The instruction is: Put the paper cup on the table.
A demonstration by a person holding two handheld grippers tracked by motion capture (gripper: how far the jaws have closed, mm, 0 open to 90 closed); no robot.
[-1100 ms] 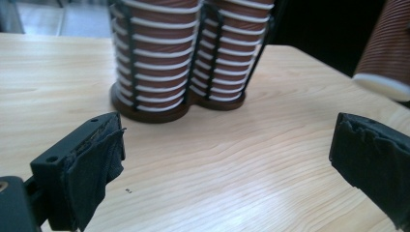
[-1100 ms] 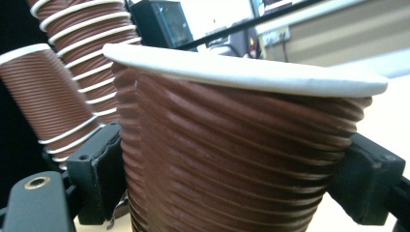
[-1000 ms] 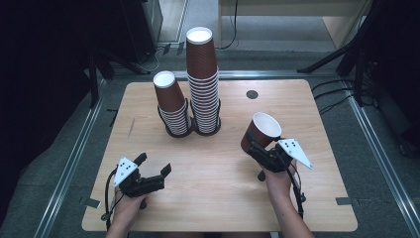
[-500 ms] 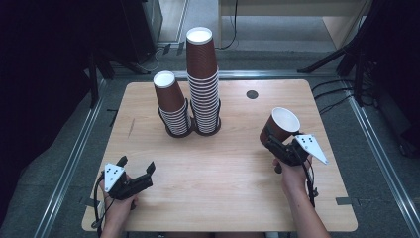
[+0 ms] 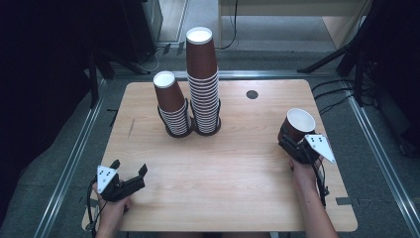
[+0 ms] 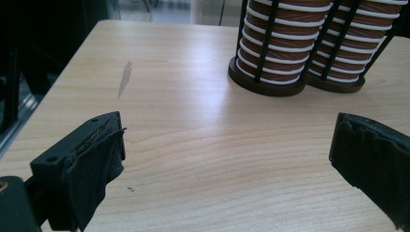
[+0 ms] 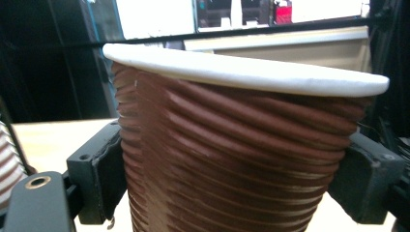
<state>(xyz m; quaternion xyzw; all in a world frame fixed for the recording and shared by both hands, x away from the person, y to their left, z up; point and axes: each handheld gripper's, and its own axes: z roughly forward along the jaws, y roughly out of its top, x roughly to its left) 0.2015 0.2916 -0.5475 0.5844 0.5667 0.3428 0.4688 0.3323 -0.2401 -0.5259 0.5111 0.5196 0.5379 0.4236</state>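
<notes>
- My left gripper point(image 5: 130, 178) sits at the near left of the pale wooden table point(image 5: 233, 198), jaws spread wide and empty; from the left gripper view, bare tabletop lies between them.
- Far centre: a short stack of brown ribbed paper cups point(image 5: 171, 106) stands just beside a taller stack of the same cups point(image 5: 203, 82), each in a black wire holder on a dark round base. Their bases are clear in the left gripper view; their tops are cut off there.
- My right gripper point(image 5: 289, 143), at the right edge, is clamped on a single brown ribbed paper cup with a white rim point(image 5: 298, 124), held upright, mouth open.
- Judgement: the cup is light and thin-walled; it crushes easily. The ribs give friction, so a mid-wall grip with modest pressure suits.
- In the right gripper view I cannot see the cup's base, nor tell whether it clears the table.
</notes>
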